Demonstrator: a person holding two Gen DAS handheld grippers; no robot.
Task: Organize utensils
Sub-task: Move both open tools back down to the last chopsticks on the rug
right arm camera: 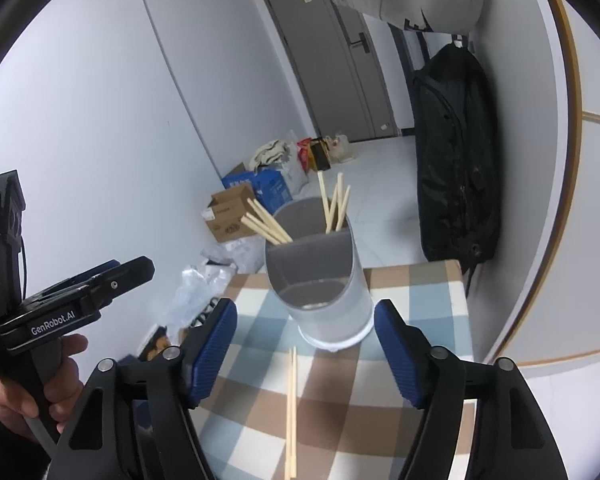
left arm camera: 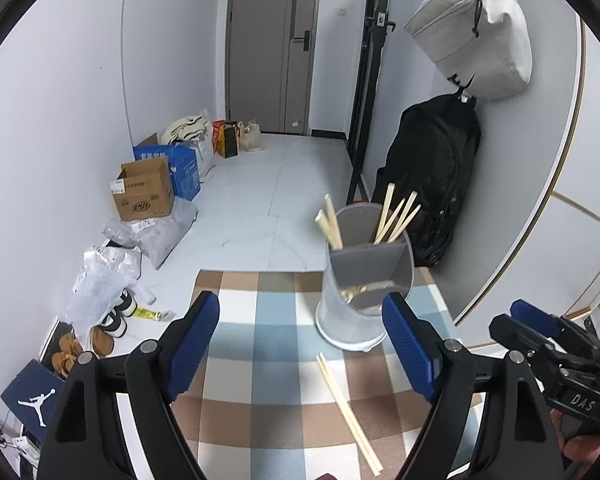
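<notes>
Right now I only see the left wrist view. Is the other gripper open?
Observer: Yes, the right gripper is wide open and holds nothing.
Operator: Where are the loose chopsticks from there?
Observer: The chopsticks lie straight ahead of it, just short of the holder.
Operator: What holds my gripper?
Observer: A bare hand grips the handle of the left gripper.

Grey translucent utensil holder (left arm camera: pixel 366 276) w/ divided compartments stands upright on checked cloth, far right of table. Wooden chopsticks in holder (left arm camera: pixel 396 218) fill 2 far compartments, leaning outward, tips up. Near compartment: contents unclear. 1 loose pair of chopsticks (left arm camera: pixel 348 404) lies flat on cloth just near holder, sticks side by side
</notes>
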